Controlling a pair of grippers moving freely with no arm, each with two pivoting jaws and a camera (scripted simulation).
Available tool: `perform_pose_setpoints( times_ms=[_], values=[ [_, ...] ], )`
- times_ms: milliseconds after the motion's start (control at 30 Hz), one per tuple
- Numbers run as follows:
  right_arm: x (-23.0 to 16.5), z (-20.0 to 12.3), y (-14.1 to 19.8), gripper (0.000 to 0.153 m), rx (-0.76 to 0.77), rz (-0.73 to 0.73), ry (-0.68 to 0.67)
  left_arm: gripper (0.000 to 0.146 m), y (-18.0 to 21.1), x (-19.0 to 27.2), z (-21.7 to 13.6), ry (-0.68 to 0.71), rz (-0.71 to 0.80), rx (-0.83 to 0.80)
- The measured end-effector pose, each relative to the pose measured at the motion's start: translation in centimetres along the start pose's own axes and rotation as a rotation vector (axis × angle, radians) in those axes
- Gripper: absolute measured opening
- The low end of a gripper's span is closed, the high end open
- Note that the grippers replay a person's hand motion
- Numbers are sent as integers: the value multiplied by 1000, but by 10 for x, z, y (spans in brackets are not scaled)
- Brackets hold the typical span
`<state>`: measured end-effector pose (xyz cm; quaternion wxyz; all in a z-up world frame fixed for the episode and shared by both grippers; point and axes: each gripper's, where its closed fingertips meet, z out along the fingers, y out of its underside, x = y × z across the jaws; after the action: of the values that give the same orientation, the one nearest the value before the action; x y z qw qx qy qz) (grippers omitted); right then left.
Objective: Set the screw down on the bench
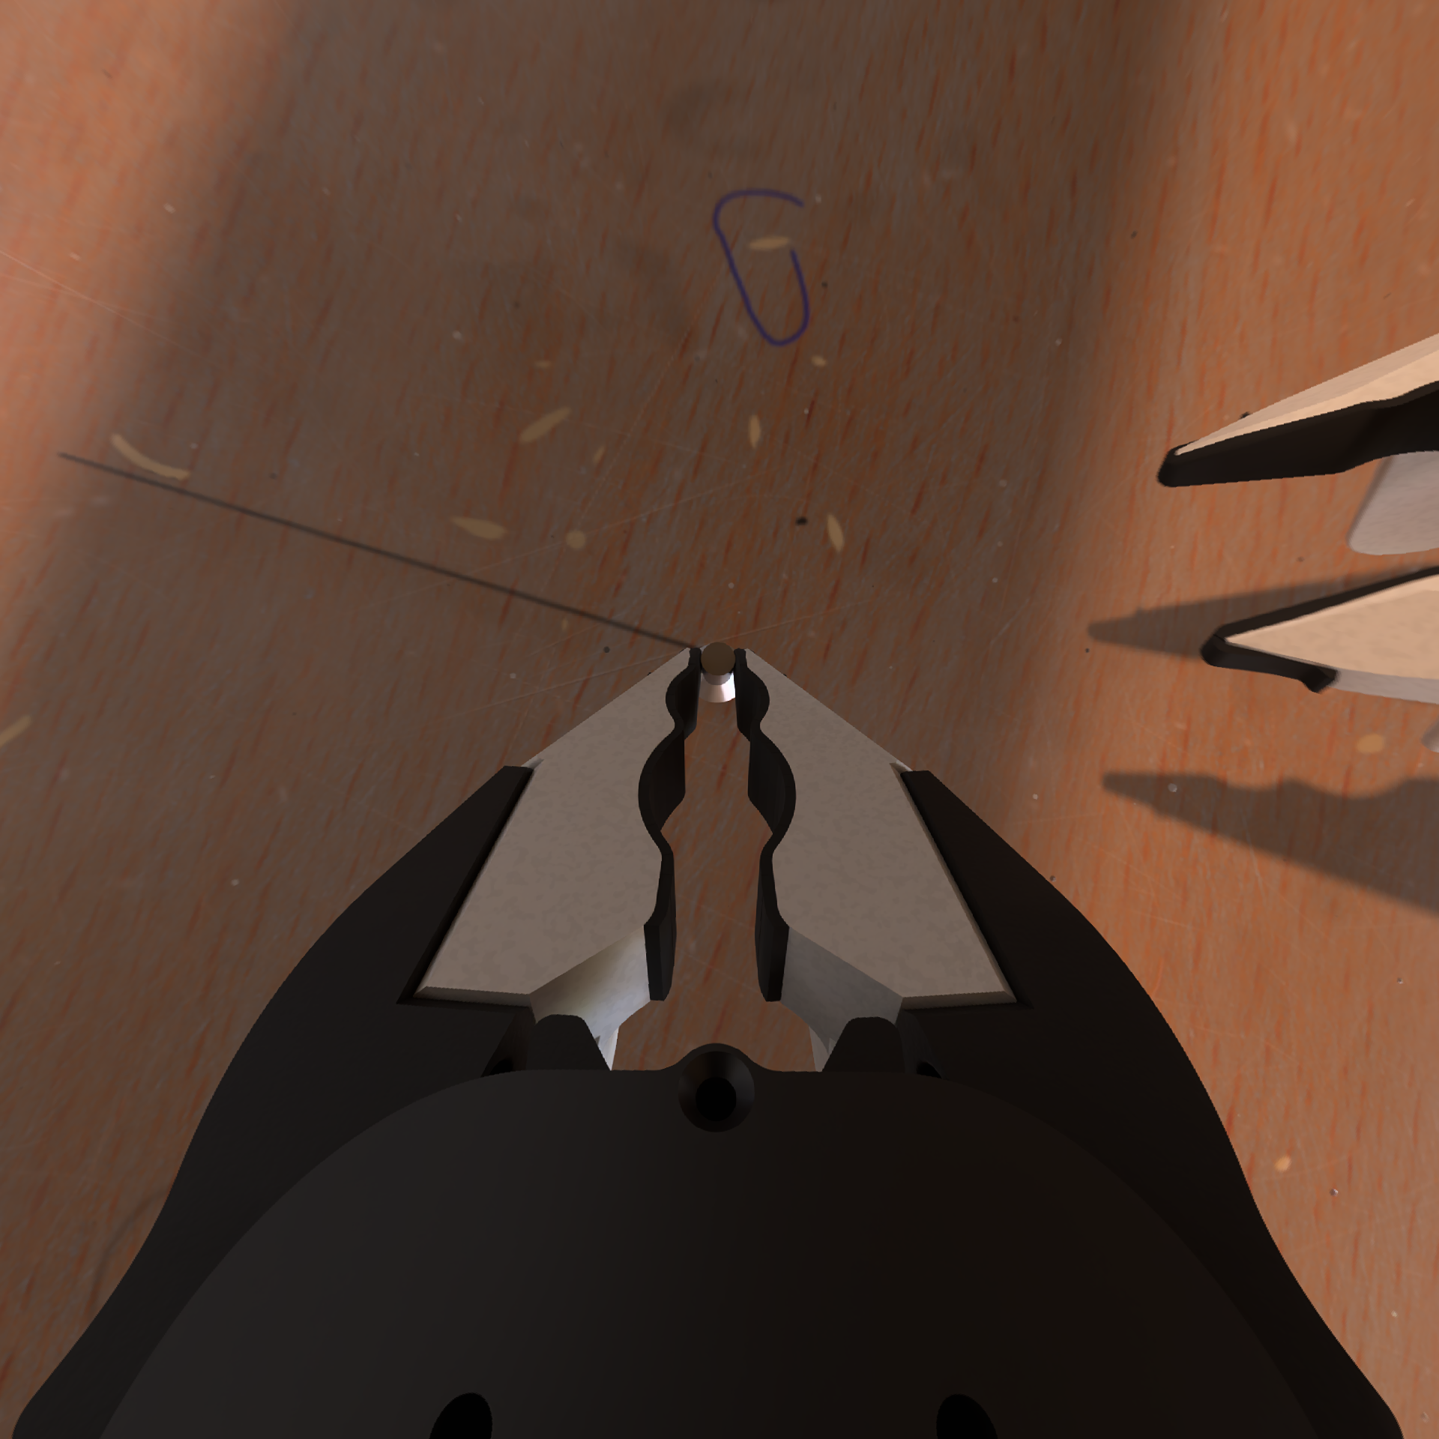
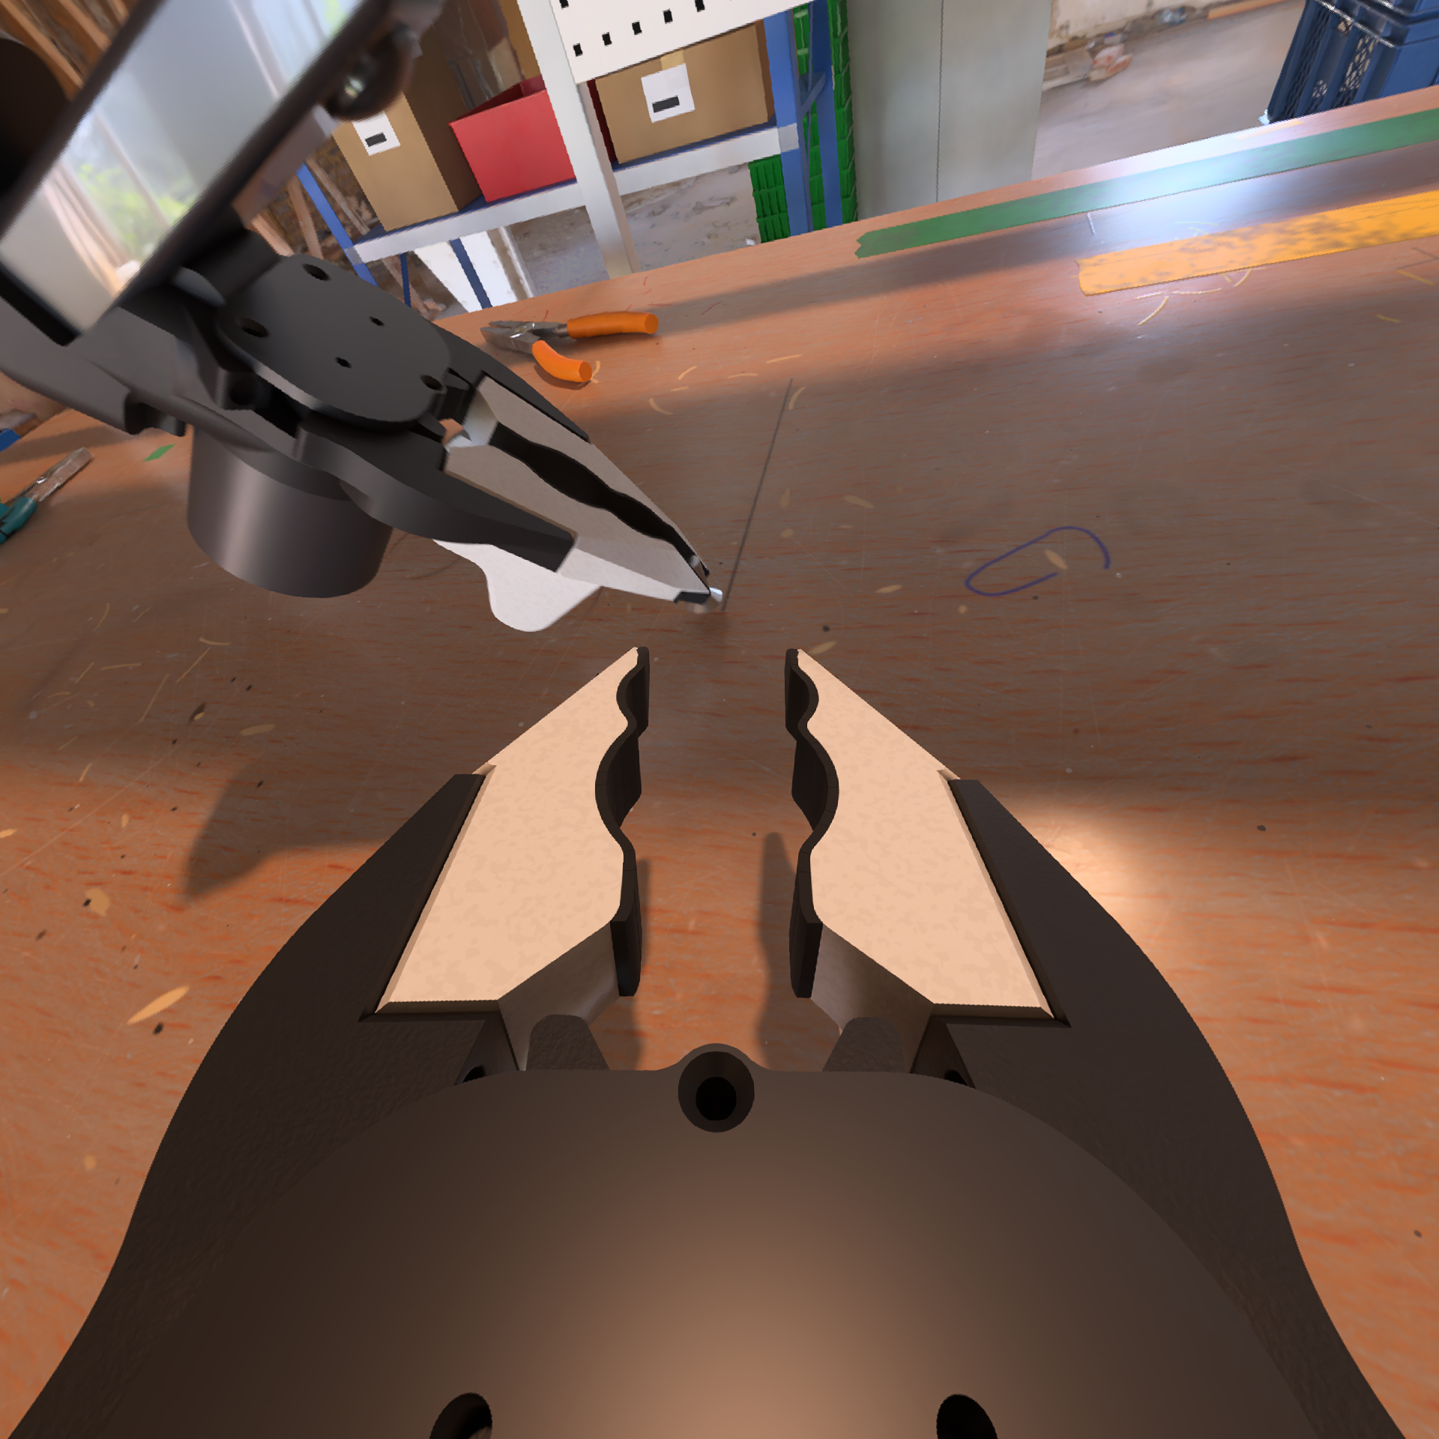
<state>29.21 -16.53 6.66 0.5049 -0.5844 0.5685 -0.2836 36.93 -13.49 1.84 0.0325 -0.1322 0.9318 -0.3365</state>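
A small silver screw (image 1: 716, 676) is pinched between the tips of my left gripper (image 1: 717, 660), which is shut on it and points down at the wooden bench (image 1: 389, 233). In the right wrist view the left gripper (image 2: 698, 585) hangs tilted with the screw (image 2: 712, 596) at its tips, very close to the bench (image 2: 1090, 740); whether the screw touches the wood I cannot tell. My right gripper (image 2: 716, 662) is open and empty, low over the bench just beside the left one. Its fingers (image 1: 1277, 444) show at the right edge of the left wrist view.
Orange-handled pliers (image 2: 576, 339) lie farther back on the bench. A blue pen loop (image 2: 1036, 561) and a thin dark line (image 2: 759, 483) mark the wood. Green tape (image 2: 1129, 198) and yellow tape (image 2: 1246, 245) run along the far edge. Shelving with boxes (image 2: 662, 101) stands behind.
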Motion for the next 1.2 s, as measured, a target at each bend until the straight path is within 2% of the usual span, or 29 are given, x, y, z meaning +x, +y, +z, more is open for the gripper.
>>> perform_pose_setpoints(
  times_ms=[133,200,267,400,533,733,1033,1067,1100,1133,1200],
  values=[
    [1,0,0,35,-2,11,-4,8,-3,-9,-28,-20,-29,73],
    [1,1,1,35,-7,13,-5,8,7,-19,-50,-44,-72,91],
    [0,2,2,35,-17,12,-7,8,31,-33,-74,-71,-130,79],
    [0,6,3,35,-33,-11,1,8,104,-66,-127,-207,-257,7],
    [0,10,2,35,-41,-48,24,8,163,-68,-162,-246,-378,-51],
    [0,12,0,33,-34,-113,73,8,195,-66,-161,-297,-366,-103],
    [3,17,5,34,-81,-112,87,8,194,-69,-154,-299,-363,-75],
    [3,18,6,34,-82,-113,89,10,193,-69,-155,-299,-369,-73],
    [3,18,6,34,-84,-115,90,22,191,-70,-156,-298,-376,-66],
    [3,19,6,34,-87,-116,92,26,187,-71,-159,-298,-379,-48],
    [4,19,6,34,-90,-119,97,27,173,-72,-164,-290,-370,8]
  ],
)
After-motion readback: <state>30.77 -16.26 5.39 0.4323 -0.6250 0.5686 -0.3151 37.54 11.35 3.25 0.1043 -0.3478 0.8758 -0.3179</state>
